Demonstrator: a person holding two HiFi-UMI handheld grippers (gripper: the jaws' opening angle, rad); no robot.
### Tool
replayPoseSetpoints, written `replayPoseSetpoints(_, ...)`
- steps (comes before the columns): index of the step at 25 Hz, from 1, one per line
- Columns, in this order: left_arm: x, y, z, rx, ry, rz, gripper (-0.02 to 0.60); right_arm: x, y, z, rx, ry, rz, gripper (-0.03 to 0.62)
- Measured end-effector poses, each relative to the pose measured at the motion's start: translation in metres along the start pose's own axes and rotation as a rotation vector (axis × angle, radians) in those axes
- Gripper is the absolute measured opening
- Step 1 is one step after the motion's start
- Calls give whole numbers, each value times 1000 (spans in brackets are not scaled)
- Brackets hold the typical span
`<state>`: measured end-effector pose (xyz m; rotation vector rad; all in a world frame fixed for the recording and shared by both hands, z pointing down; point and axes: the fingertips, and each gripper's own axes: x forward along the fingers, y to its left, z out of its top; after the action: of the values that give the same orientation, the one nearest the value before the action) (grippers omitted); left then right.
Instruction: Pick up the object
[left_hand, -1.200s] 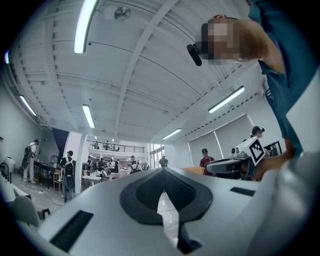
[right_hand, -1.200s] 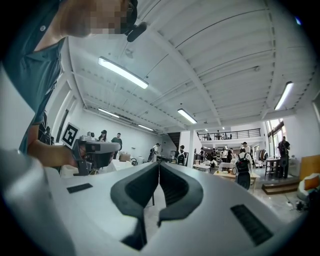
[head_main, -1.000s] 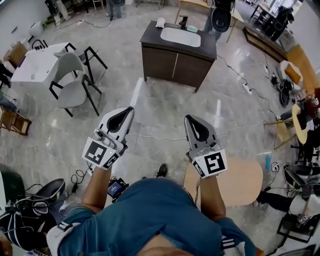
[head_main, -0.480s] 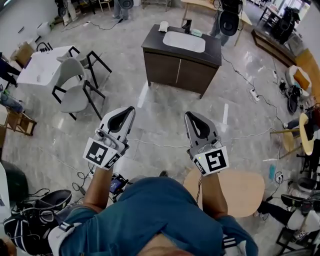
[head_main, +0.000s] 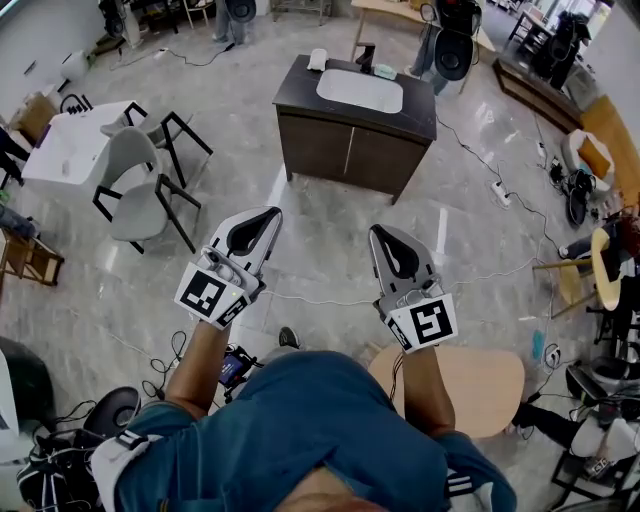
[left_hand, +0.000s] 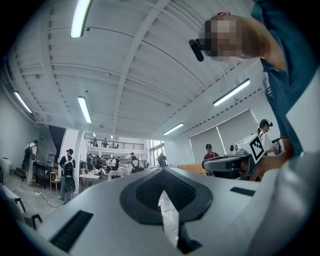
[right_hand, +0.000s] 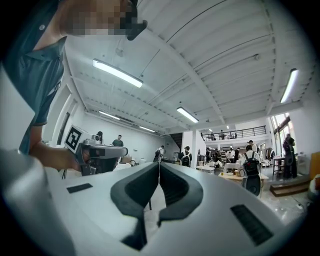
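Observation:
Both grippers are held in front of the person's chest, above the grey marble floor. In the head view my left gripper (head_main: 272, 213) points toward a dark wooden cabinet (head_main: 350, 145) with a white sink (head_main: 359, 91) set in its top. A white item (head_main: 318, 60), a black tap (head_main: 365, 51) and a small teal item (head_main: 385, 71) stand on that top. My right gripper (head_main: 379, 233) is alongside, jaws together. The left gripper (left_hand: 161, 171) and the right gripper (right_hand: 159, 164) both look up at the ceiling, jaws shut with nothing between them.
A white table (head_main: 65, 145) with grey chairs (head_main: 135, 185) stands at the left. A round wooden table (head_main: 480, 375) is at the lower right. Cables (head_main: 320, 298) and a power strip (head_main: 497, 192) lie on the floor. Bags (head_main: 60, 450) sit at the lower left. Other people stand across the hall (left_hand: 66, 170).
My left gripper has risen a little and shifted right. The cabinet sits slightly differently in the head view, and a foot now shows on the floor below the grippers. Both grippers stay shut.

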<state>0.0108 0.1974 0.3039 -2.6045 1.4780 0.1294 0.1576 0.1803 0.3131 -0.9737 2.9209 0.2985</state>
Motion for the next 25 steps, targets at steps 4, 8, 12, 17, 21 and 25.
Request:
replayPoseSetpoints(4, 5, 31, 15, 31, -37, -12, 5, 28, -4, 6, -18, -7, -22, 15)
replayPoseSetpoints(8, -2, 67, 18, 26, -52, -3, 5, 53, -2, 5, -24, -3, -48, 15)
replayPoseSetpoints(12, -4, 91, 13, 19, -61, -11, 5, 74, 2, 2, -32, -3, -66, 15)
replayPoseSetpoints(17, -2, 108, 8, 14, -62, -20, 5, 93, 3, -5, -33, 14, -66, 15)
replayPoseSetpoints(21, 10, 124, 3, 6, -59, -10, 5, 108, -11, -9, -34, 15, -65, 15)
replayPoseSetpoints(25, 29, 134, -7, 9, -48, 2, 5, 124, -28, -19, -28, 15, -46, 15)
